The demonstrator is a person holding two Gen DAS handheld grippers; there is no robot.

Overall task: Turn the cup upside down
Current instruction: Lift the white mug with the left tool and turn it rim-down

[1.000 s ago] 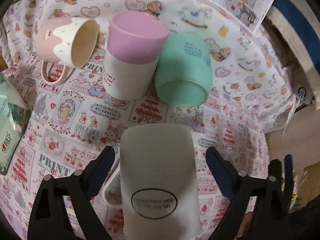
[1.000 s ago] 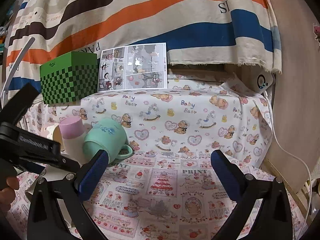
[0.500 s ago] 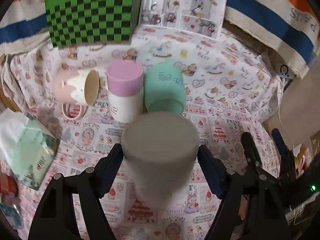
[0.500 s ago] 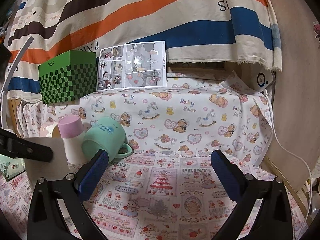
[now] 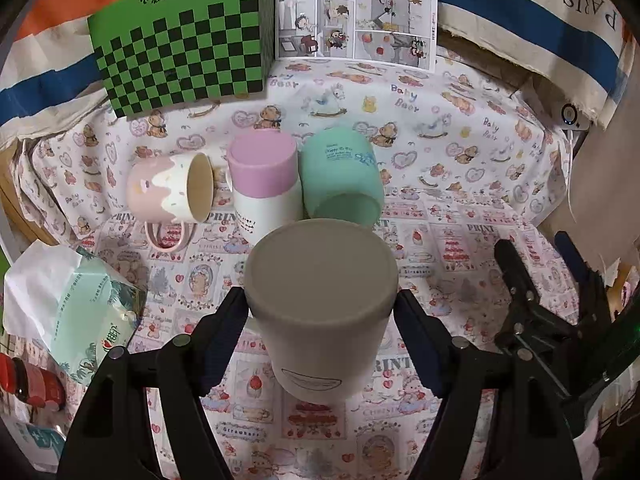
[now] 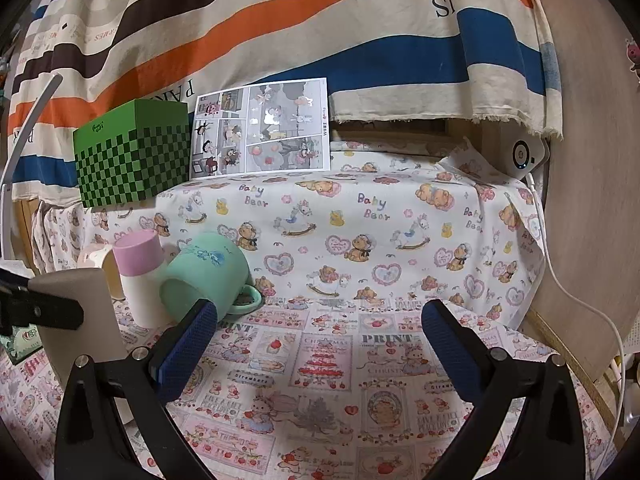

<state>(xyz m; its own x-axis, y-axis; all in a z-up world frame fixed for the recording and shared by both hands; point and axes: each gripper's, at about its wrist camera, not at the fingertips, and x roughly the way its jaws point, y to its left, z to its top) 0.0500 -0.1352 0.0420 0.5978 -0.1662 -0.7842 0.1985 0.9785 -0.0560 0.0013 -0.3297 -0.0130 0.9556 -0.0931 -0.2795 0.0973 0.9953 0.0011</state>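
Holding the grey cup [image 5: 320, 304] bottom-up, low over the cloth [image 5: 460, 240], probably so its mouth could go down flat. Was pinched from both sides by the left gripper [image 5: 322, 308], pads pressed on the cup near its flat base, so no slipping. Could not tell if the rim touched the cloth yet. Stayed off to the side, the right gripper [image 6: 320, 340], spread wide and gripping nothing, likely to keep out of the way. Farther back, stood close together: a pink cup [image 5: 170, 192] on its side, a white cup [image 5: 266, 184] with a pink bottom up, a green cup [image 5: 340, 176] tipped over. Past those, sat a green box [image 5: 180, 44] by the wall.
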